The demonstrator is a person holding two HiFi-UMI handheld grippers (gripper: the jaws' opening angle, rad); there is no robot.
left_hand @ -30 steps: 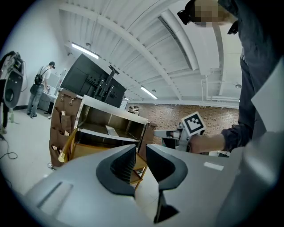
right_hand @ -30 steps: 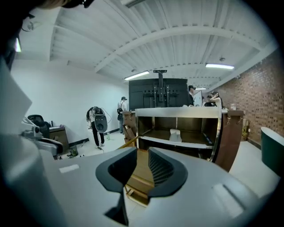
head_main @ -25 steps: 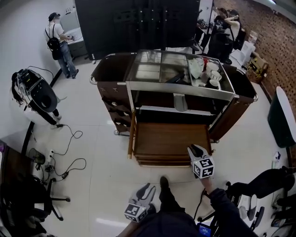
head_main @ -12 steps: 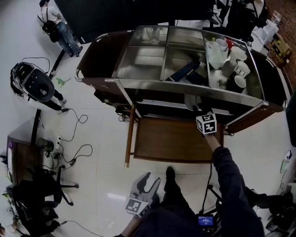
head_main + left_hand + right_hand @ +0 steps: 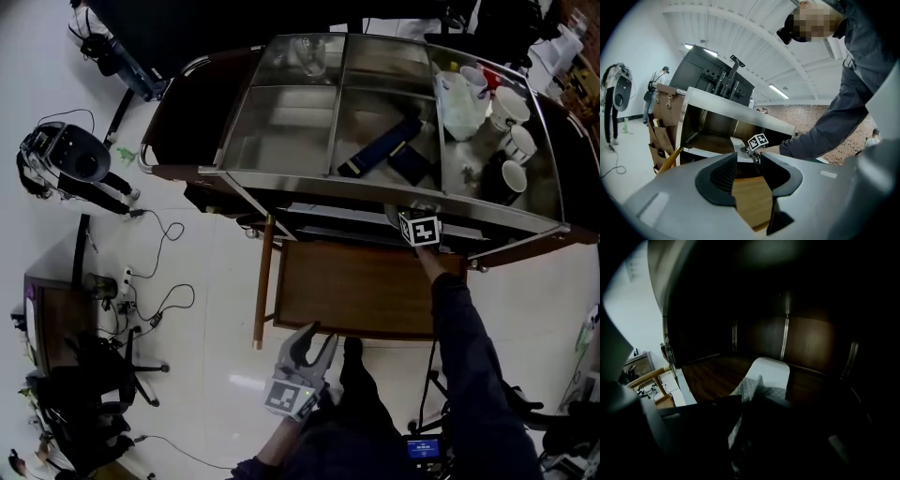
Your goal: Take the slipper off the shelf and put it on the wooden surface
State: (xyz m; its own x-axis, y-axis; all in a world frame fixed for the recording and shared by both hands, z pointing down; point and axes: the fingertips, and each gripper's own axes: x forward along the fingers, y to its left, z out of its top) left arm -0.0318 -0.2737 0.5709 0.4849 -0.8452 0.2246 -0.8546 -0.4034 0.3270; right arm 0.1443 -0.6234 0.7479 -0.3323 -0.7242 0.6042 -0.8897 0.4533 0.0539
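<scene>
A white slipper (image 5: 765,376) with a quilted upper lies on the dark shelf (image 5: 712,376) under the cart's metal top. My right gripper (image 5: 750,401) reaches into that shelf; its dark jaws stand on either side of the slipper's near end and are opening. In the head view only the right gripper's marker cube (image 5: 420,230) shows at the shelf's edge, with a pale bit of slipper (image 5: 392,216) beside it. The wooden pull-out surface (image 5: 361,291) lies just below, bare. My left gripper (image 5: 306,361) hangs low by the person's legs, jaws apart, closing slightly, with nothing between them.
The cart's metal top (image 5: 291,127) carries dark blue flat items (image 5: 380,148), a plastic bag (image 5: 461,101) and several mugs (image 5: 514,145). Cables (image 5: 155,300) trail over the white floor at left, near an office chair (image 5: 94,375) and a wheeled device (image 5: 67,164).
The right gripper has gone from over the wooden surface's front corner up into the shelf beneath the cart top. The head has moved over the cart. The left gripper stayed low.
</scene>
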